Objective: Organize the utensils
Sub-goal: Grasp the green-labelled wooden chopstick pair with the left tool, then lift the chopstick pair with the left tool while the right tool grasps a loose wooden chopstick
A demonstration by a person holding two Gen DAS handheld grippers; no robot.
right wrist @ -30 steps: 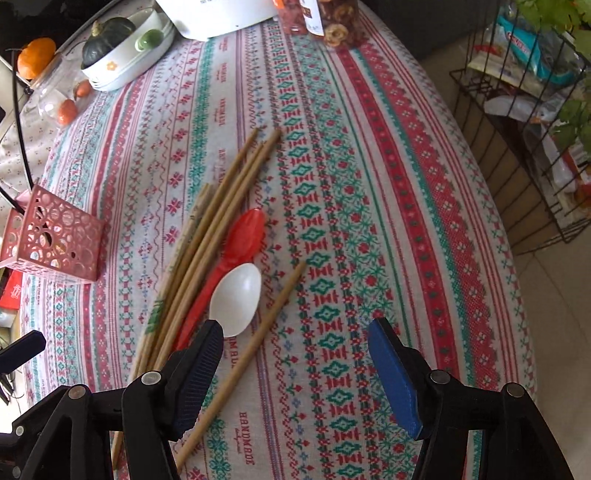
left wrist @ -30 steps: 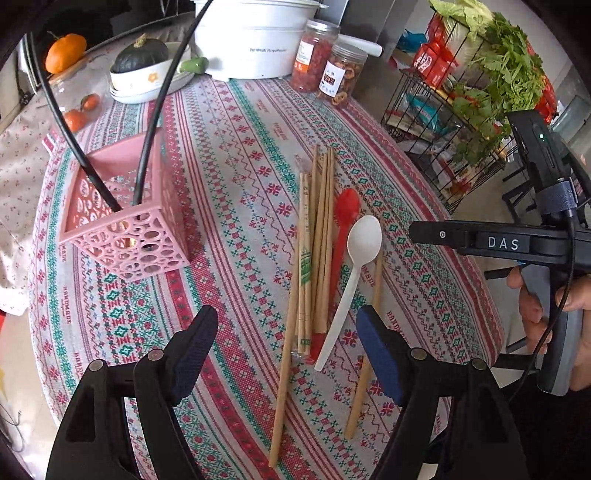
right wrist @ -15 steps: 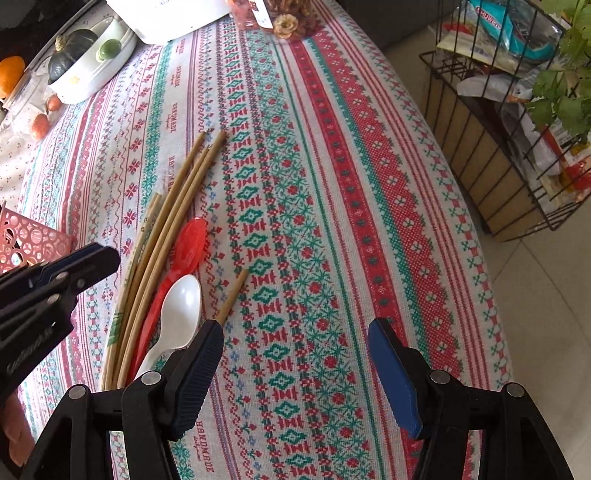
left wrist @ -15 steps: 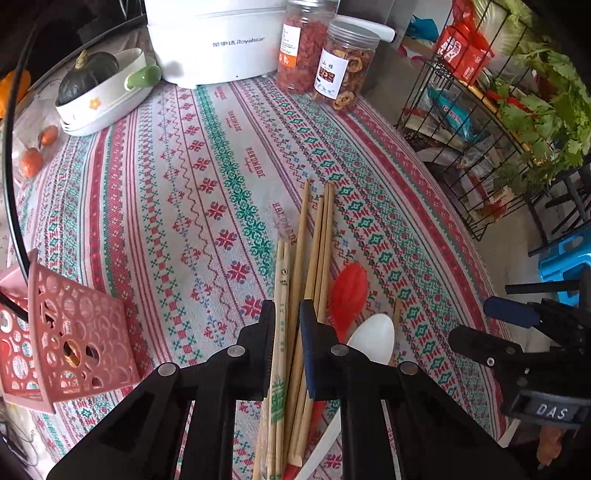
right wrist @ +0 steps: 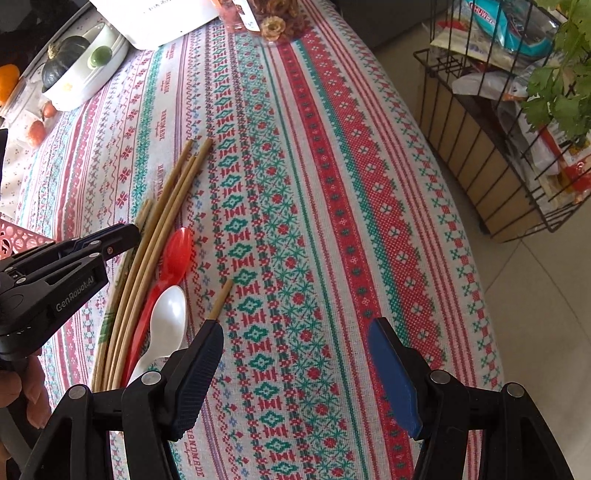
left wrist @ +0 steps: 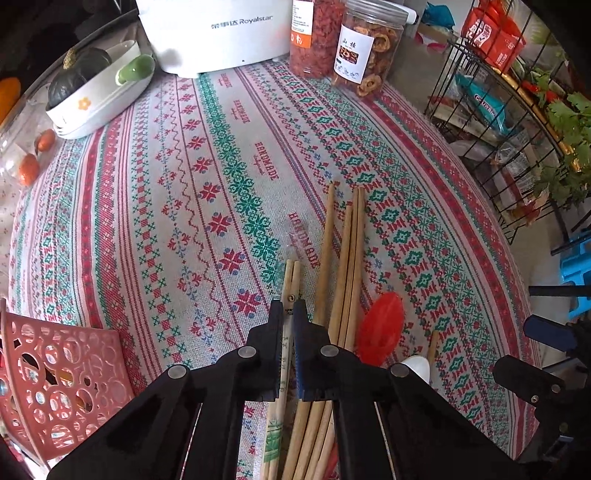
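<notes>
My left gripper (left wrist: 289, 314) is shut on a wrapped pair of pale chopsticks (left wrist: 291, 277) lying on the patterned tablecloth; it also shows in the right wrist view (right wrist: 129, 234). Several loose wooden chopsticks (left wrist: 345, 258) lie just right of them, then a red spoon (left wrist: 380, 326) and a white spoon (right wrist: 164, 325). One stray chopstick (right wrist: 221, 299) lies beside the white spoon. My right gripper (right wrist: 295, 362) is open and empty over the cloth, right of the utensils. A pink perforated basket (left wrist: 55, 373) stands at the lower left.
A white Royalstar cooker (left wrist: 214, 33) and two jars (left wrist: 354, 48) stand at the back. A white dish with a squash (left wrist: 92, 92) and small oranges (left wrist: 29, 168) are at the far left. A wire rack (right wrist: 517, 110) with greens stands off the table's right edge.
My left gripper has moved forward and down onto the utensils and closed on the wrapped chopsticks. The right gripper has shifted slightly right and stays open.
</notes>
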